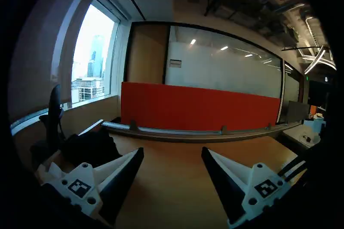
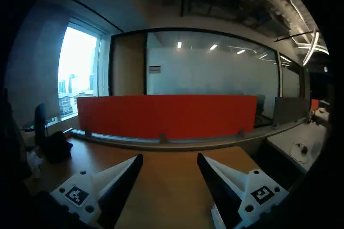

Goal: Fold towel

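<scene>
Left gripper view shows black bag (image 1: 90, 147) on desk (image 1: 172, 181); left gripper (image 1: 172, 149), right gripper (image 2: 169, 155) jaws released.

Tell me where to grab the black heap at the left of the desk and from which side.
Grip the black heap by its low edge facing the bare desk, bringing the left gripper in from that open side, jaws wide as now. It slumps soft and uneven there, and a chair crowds its far side. Towel or bag, I cannot tell.
</scene>
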A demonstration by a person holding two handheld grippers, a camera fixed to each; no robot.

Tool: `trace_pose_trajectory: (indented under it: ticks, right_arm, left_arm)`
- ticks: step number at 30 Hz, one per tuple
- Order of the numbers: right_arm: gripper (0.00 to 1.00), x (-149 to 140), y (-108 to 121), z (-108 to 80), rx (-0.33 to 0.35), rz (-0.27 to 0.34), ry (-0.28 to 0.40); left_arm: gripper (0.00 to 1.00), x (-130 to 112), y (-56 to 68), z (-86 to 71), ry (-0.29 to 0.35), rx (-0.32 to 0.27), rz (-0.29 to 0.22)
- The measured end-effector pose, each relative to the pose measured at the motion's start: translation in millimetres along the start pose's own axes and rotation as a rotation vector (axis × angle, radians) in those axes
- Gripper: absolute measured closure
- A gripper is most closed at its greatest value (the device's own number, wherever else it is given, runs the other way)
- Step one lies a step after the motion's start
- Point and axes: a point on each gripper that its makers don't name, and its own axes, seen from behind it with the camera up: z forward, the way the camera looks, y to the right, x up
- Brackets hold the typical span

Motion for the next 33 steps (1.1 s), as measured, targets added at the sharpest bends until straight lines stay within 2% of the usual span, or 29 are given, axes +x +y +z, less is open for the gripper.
trace_pose_trajectory:
  ticks: [15, 27, 33]
  right_arm:
    - [0.02, 21, -16, 1.9, 0.018, 0.002, -0.002]
    - [0.02, 24, -37, 2.8, 0.018, 0.004, 0.020]
    - [0.03, 17, -45, 6.4, 0.020, 0.002, 0.025]
  left_arm:
    - [0.00, -13, -2.3, -3.7, 0.029, 0.009, -0.007]
    - [0.00, -44, -10.6, 2.7, 0.057, 0.019, 0.059]
    - [0.00, -64, -21.8, 8.8, 0.074, 0.036, 0.083]
